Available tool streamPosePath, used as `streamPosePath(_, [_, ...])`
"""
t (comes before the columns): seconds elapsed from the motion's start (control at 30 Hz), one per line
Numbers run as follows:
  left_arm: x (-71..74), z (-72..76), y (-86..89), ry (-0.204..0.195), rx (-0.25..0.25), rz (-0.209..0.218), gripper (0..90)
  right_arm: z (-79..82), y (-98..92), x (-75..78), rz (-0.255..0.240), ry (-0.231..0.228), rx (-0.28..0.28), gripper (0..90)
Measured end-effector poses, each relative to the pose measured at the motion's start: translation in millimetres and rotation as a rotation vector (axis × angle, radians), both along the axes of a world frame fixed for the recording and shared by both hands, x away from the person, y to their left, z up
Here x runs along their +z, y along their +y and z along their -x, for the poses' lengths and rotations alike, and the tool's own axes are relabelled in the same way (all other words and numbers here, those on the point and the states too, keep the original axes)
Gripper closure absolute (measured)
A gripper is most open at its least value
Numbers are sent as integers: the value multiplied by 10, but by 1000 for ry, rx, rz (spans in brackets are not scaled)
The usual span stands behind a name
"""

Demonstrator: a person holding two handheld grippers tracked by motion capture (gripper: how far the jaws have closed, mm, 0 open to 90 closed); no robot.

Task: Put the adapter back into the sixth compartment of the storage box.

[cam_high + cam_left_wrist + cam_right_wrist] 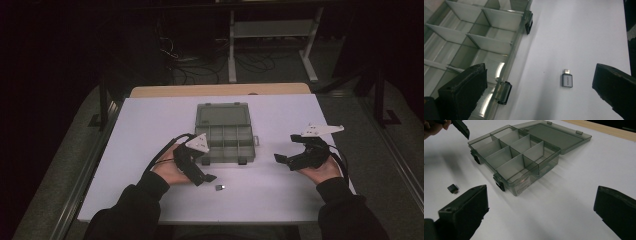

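A clear grey compartment box [226, 134] lies with its lid folded back in the middle of the white table [150, 120]. Its dividers show in the left gripper view [474, 40] and in the right gripper view [516, 155]. A small silver USB adapter [220, 187] rests on the table in front of the box; it lies between the jaws in the left gripper view [567, 80] and at the left of the right gripper view [453, 188]. My left gripper [206, 179] hovers open just left of the adapter. My right gripper [281, 161] is open, right of the box.
Two black latches [504, 92] stick out from the box's front wall. A wooden strip [220, 90] edges the far side of the table. Beyond it stand metal frame legs [232, 50] and cables on a dark floor.
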State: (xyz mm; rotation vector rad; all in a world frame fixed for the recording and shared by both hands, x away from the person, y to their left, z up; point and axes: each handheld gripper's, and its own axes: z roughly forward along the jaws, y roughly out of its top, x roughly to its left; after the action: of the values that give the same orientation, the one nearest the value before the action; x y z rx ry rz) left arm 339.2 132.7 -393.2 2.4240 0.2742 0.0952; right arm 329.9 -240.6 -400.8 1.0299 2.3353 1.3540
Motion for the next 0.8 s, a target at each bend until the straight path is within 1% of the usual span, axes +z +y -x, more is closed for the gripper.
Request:
streamPosePath(0.07, [-27,12,-38,11,-10,-13,0,-1,3,-3,3,1,1,0])
streamPosePath(0.27, [-64,34,-94,15,-28,-24,0,-2,4,-3,4,2,3,0])
streamPosePath(0.3, [-88,44,-122,18,-36,-33,0,-2,5,-4,5,2,5,0])
streamPosePath(0.37, [-96,46,-129,19,-38,-37,0,-2,5,-4,5,3,5,0])
streamPosePath(0.4, [-127,55,-158,25,-46,-52,0,-2,7,-6,6,4,7,0])
streamPosePath(0.43, [-127,55,-158,25,-46,-52,0,-2,8,-6,6,4,8,0])
streamPosePath(0.5, [-156,70,-185,28,-54,-68,0,-3,8,-7,7,5,8,0])
streamPosePath(0.63, [-199,91,-220,35,-69,-80,0,-3,10,-8,8,6,9,0])
streamPosePath(0.73, [-199,91,-220,35,-69,-80,0,-2,11,-8,9,7,10,0])
streamPosePath(0.77, [-243,113,-256,41,-81,-95,0,-2,11,-8,9,7,10,0])
streamPosePath(0.8, [-254,119,-268,41,-86,-101,0,-3,12,-9,10,9,10,0])
